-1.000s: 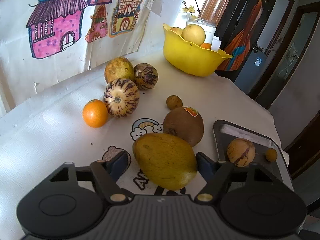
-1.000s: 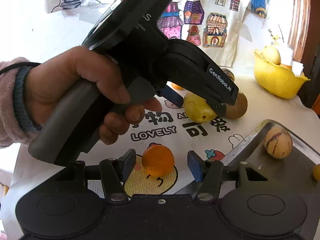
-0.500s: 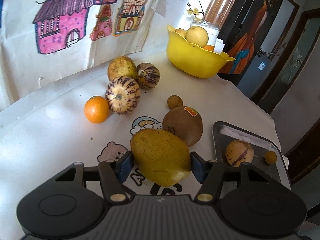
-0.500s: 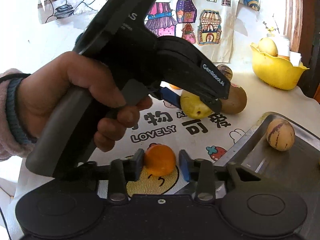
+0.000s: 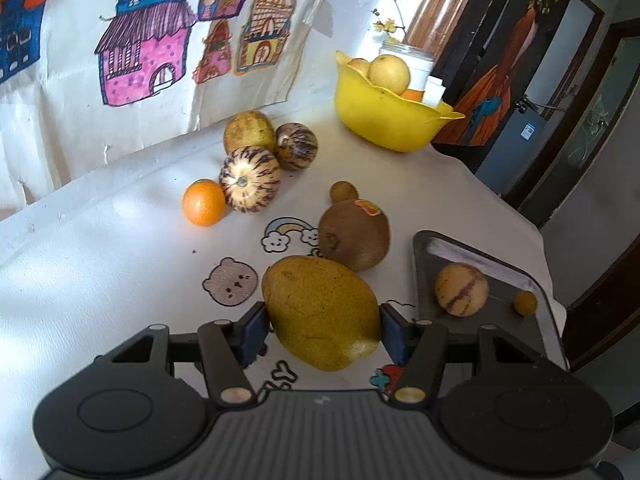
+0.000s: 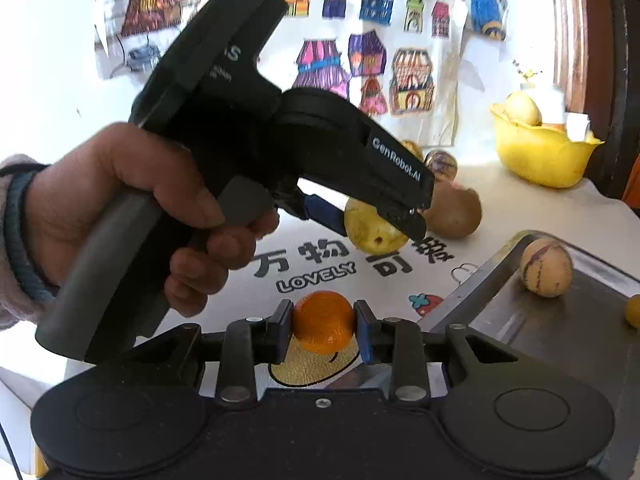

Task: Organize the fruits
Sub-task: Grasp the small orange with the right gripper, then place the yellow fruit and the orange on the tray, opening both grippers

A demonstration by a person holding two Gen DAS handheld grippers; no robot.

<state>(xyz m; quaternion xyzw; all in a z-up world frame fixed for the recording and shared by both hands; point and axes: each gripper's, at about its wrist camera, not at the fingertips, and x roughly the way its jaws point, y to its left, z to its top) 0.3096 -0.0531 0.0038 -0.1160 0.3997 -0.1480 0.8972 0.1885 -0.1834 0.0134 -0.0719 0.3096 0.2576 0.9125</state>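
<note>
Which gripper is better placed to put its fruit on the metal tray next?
Right, probably. The right gripper holds the orange right beside the metal tray near edge. The left gripper holds the large yellow fruit with bare tablecloth between it and the tray.

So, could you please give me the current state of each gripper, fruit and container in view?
left gripper: shut on the mango
right gripper: shut on the small orange
metal tray: holds a striped melon and a small yellow fruit
yellow bowl: holds fruit
kiwi: loose on the table, touching the mango
second orange: loose on the table
</note>
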